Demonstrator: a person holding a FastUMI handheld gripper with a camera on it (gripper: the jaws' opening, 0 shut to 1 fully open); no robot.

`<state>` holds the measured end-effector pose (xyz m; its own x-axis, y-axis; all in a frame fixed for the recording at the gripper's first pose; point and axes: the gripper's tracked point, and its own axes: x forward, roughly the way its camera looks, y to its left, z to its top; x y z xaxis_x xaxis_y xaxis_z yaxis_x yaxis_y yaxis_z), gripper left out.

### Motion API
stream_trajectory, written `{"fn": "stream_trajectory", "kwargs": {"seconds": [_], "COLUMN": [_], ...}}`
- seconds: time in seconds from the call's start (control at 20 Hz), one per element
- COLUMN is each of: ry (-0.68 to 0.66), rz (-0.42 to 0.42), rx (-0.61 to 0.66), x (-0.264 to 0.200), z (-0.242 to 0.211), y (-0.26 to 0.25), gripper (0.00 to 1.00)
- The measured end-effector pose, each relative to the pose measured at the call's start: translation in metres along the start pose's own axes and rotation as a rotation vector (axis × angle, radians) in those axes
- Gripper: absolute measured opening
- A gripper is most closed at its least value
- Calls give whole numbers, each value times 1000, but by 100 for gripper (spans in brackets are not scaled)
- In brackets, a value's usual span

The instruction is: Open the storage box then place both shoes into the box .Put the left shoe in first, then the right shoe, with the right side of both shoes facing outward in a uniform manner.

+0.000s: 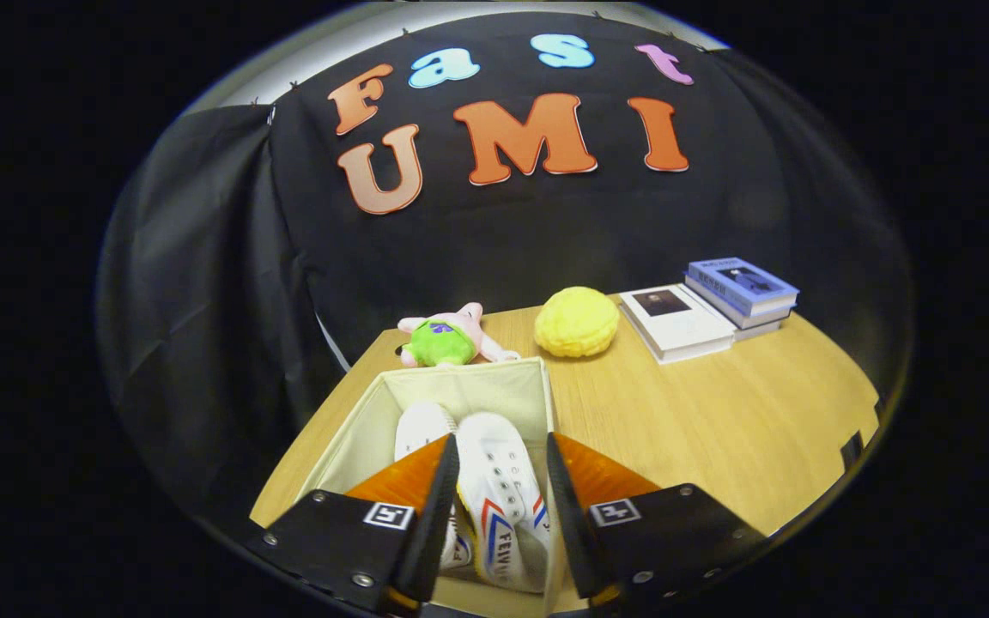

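A cream fabric storage box (470,388) stands open on the wooden table, just ahead of and below me. Two white shoes lie inside it, toes pointing away. The first white shoe (420,427) rests along the box's left side, partly hidden by my left finger. The second white shoe (499,489), with red and blue stripes on its side, lies tilted beside it and sits between my fingers. My gripper (502,442) is over the box with both fingers pressed against this shoe's sides.
Beyond the box lie a pink and green plush toy (443,342) and a yellow round plush (576,322). A white book (675,319) and a stack of blue books (739,290) sit at the back right. Bare table (718,429) stretches to the right of the box.
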<state>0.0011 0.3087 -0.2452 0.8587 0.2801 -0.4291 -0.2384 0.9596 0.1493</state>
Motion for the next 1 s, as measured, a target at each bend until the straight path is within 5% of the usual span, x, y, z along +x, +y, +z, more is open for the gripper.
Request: {"fn": "stream_trajectory", "kwargs": {"seconds": [0.05, 0.15, 0.55, 1.0], "ry": [-16, -67, -257, -352], "rz": [6, -15, -60, -125], "rx": [-20, -73, -114, -94], "x": [-4, -17, -80, -130], "z": [9, 35, 135, 164], "y": [0, -14, -73, -148], "gripper": [79, 97, 98, 98]}}
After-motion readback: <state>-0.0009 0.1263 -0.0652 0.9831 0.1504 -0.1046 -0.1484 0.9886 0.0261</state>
